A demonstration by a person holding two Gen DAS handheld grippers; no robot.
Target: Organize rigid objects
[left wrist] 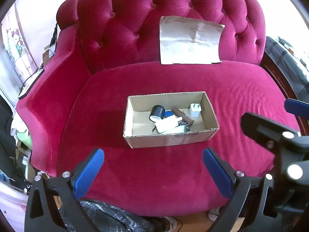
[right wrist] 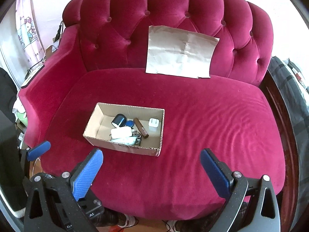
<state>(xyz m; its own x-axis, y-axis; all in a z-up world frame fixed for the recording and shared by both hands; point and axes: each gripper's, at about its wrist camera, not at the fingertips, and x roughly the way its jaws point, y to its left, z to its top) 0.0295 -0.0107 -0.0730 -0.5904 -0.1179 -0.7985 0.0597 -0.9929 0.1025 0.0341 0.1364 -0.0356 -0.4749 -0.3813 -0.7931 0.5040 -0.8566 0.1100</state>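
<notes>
Left gripper and right gripper both gape empty over the red sofa; the cardboard box holds a white charger and what looks like keys.

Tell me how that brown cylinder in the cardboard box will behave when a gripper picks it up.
The brown cylinder looks stiff and smooth, so it may slip between the pads. It lies slanted over the clutter in the cardboard box, so a nudge would probably roll it. It seems light for its size, though that's a guess.
</notes>
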